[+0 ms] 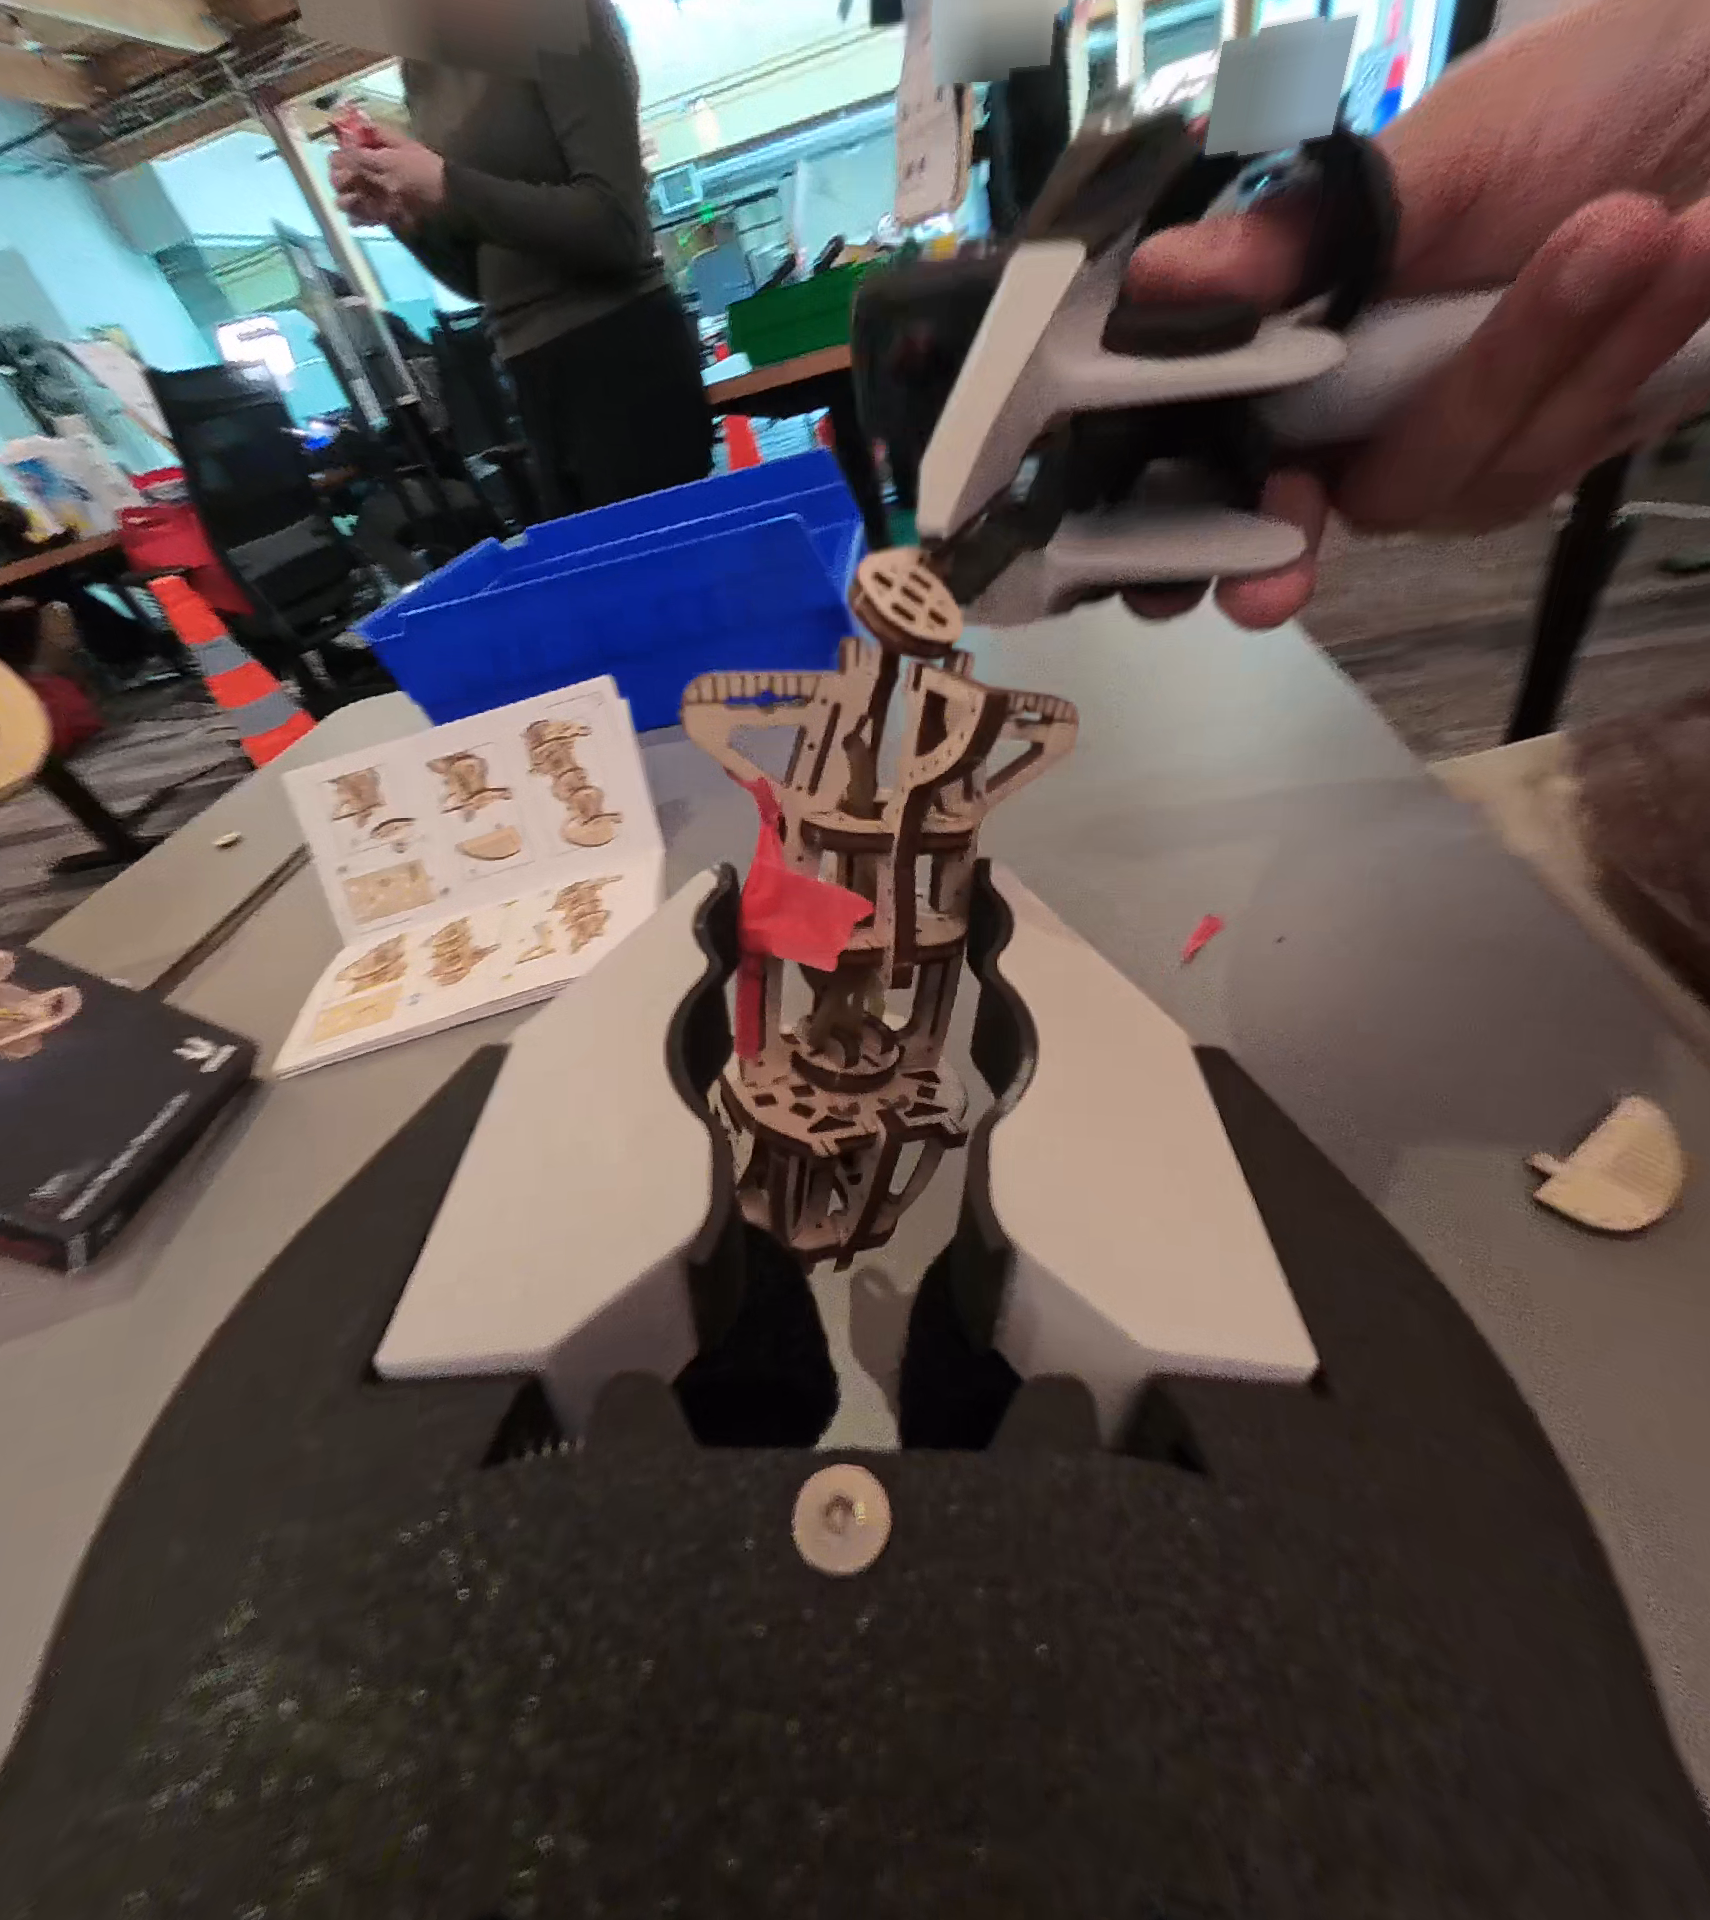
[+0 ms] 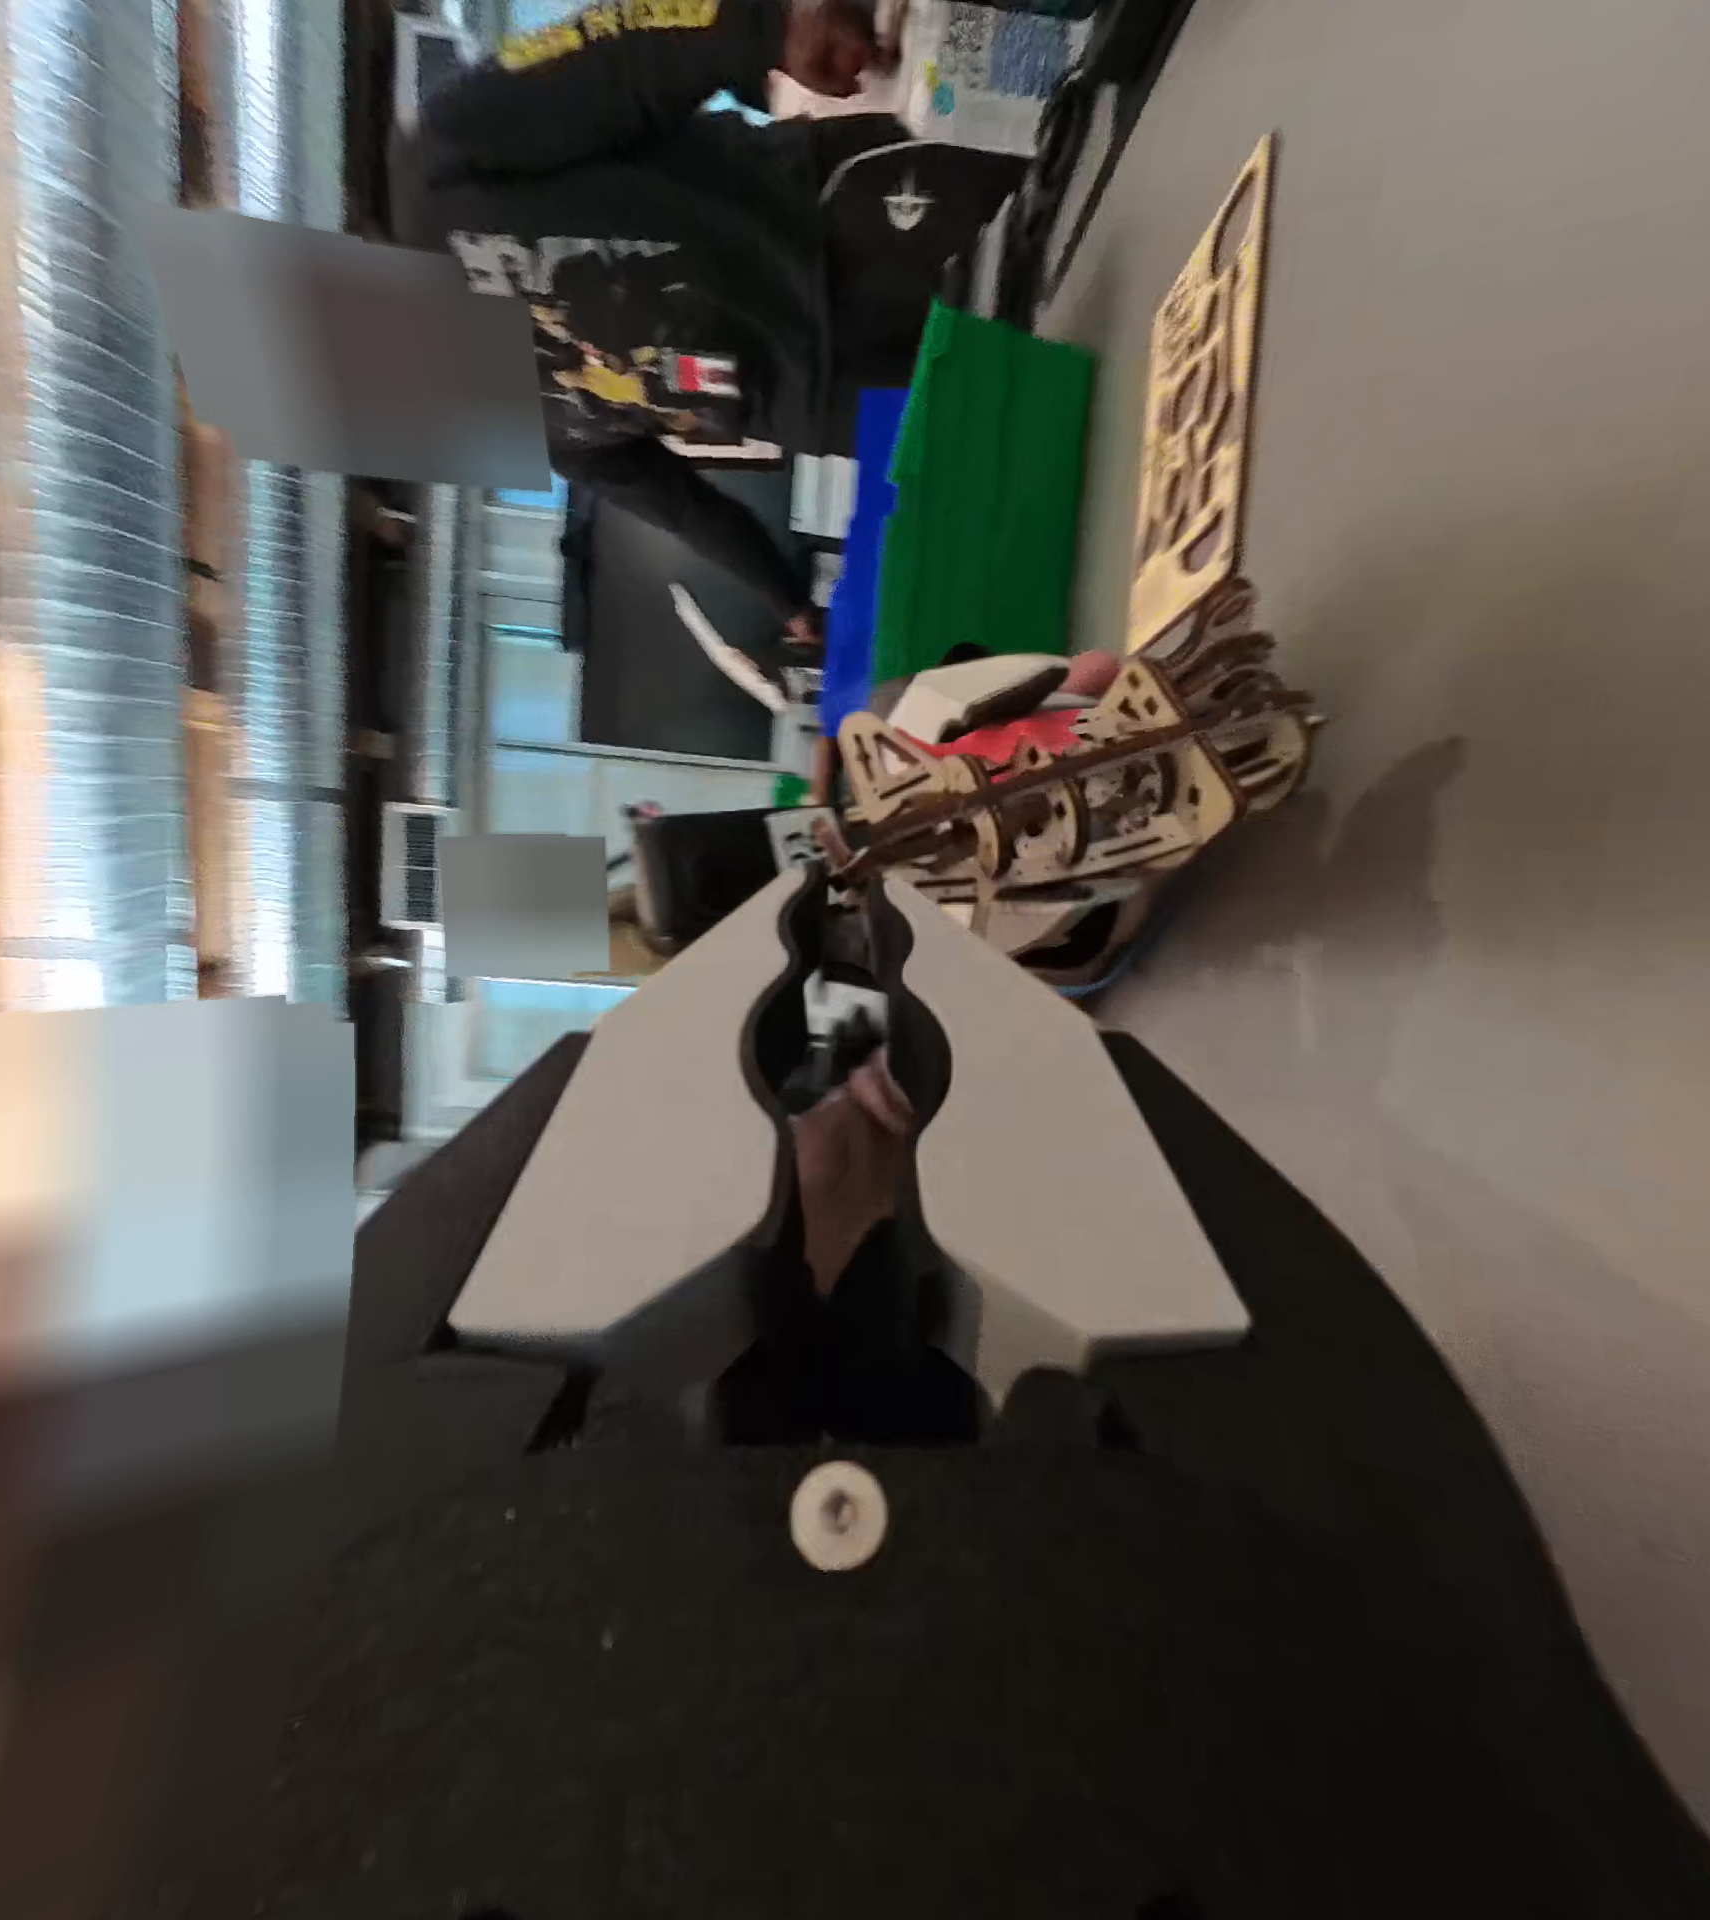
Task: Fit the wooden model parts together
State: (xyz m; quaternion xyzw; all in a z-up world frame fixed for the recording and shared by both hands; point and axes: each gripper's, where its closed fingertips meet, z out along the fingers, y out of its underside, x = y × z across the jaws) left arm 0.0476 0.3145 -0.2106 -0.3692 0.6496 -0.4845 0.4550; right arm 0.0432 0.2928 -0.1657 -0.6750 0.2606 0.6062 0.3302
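A tall wooden model (image 1: 882, 831) with red tape (image 1: 794, 920) on its side stands upright between the fingers of my left gripper (image 1: 851, 904), which is shut on its lower part. My right gripper (image 1: 944, 556), held by a hand, comes in from the upper right. It is shut on a small round slotted wooden disc (image 1: 908, 603) and holds it just above the model's top. In the right wrist view, which is turned sideways, my right gripper (image 2: 846, 888) pinches the disc edge-on, right beside the model (image 2: 1069, 790).
On the grey table lie an open instruction booklet (image 1: 477, 873), a black box (image 1: 51, 1101), a half-round wooden piece (image 1: 1615, 1169) and a red scrap (image 1: 1199, 935). A blue bin (image 1: 643, 592) stands behind. A cut-out wooden sheet (image 2: 1204, 395) lies past the model. A person (image 1: 539, 260) stands behind the table.
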